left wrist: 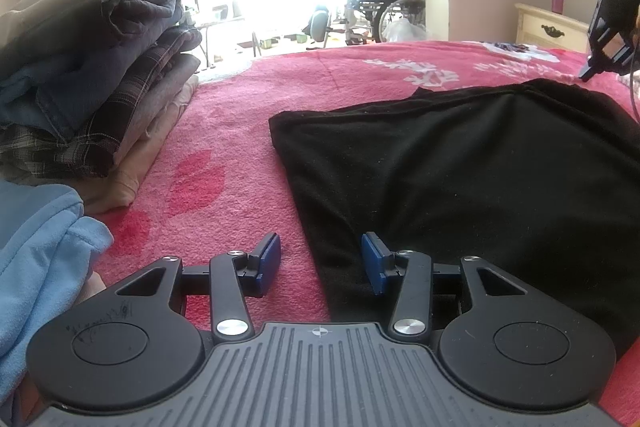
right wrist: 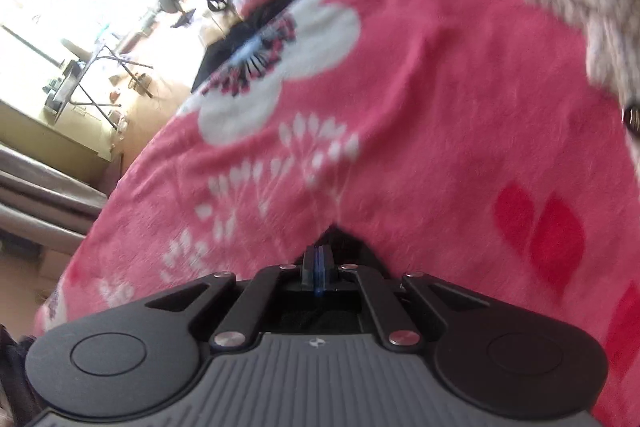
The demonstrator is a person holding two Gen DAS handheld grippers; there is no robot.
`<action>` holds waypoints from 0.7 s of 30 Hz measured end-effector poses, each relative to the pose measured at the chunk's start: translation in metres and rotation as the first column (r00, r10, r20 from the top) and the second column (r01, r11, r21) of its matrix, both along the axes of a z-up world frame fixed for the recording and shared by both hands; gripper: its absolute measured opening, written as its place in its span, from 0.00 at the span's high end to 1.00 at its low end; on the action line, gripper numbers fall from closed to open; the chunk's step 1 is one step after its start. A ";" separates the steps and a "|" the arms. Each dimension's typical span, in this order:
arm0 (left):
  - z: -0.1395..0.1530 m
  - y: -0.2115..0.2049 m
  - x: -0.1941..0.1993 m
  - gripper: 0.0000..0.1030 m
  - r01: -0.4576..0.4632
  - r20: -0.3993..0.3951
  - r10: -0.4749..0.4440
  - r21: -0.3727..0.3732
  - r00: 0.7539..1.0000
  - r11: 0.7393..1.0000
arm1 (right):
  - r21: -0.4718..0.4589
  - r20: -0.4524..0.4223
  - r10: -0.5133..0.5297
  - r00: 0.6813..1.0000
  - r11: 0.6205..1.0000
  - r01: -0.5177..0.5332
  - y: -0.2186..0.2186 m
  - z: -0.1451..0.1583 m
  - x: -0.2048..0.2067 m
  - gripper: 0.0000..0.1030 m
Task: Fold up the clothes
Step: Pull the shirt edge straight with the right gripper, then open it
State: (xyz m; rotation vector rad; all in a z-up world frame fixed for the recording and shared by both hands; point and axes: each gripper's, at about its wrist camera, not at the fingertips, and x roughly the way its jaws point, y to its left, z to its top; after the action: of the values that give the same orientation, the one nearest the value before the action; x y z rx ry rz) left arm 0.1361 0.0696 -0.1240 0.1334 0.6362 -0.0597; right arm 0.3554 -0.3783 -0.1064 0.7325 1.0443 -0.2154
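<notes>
A black garment (left wrist: 460,179) lies spread flat on the pink flowered blanket (left wrist: 240,131). My left gripper (left wrist: 322,263) is open and hovers low over the garment's near left edge, with its blue pads on either side of that edge. My right gripper (right wrist: 317,259) is shut on a corner of the black garment (right wrist: 340,239), held just above the blanket (right wrist: 400,107); that view is motion-blurred. The right gripper also shows in the left wrist view (left wrist: 608,35) at the far right, above the garment's far corner.
A stack of folded clothes (left wrist: 92,75) stands at the left on the bed. A light blue garment (left wrist: 44,259) lies at the near left. A cream nightstand (left wrist: 552,27) is at the far right. A wheelchair (left wrist: 392,3) stands by the bright window.
</notes>
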 end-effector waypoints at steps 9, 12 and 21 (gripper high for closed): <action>0.000 -0.001 0.000 0.56 -0.002 0.001 0.002 0.004 1.000 1.000 | 0.011 -0.191 0.046 0.981 0.999 -0.044 0.029 -0.017 0.023 0.72; 0.000 -0.001 0.000 0.56 -0.001 0.002 0.001 0.004 1.000 1.000 | -0.005 -0.209 0.041 0.977 0.999 -0.043 0.033 -0.022 0.024 0.72; -0.001 0.000 0.000 0.56 0.001 0.005 -0.001 0.001 1.000 1.000 | -0.051 -0.124 -0.006 0.992 0.999 0.000 0.021 -0.015 0.007 0.98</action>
State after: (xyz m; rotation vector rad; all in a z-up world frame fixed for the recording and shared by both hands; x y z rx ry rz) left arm 0.1362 0.0699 -0.1250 0.1352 0.6312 -0.0602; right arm 0.3623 -0.3569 -0.1216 0.6816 1.1519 -0.2916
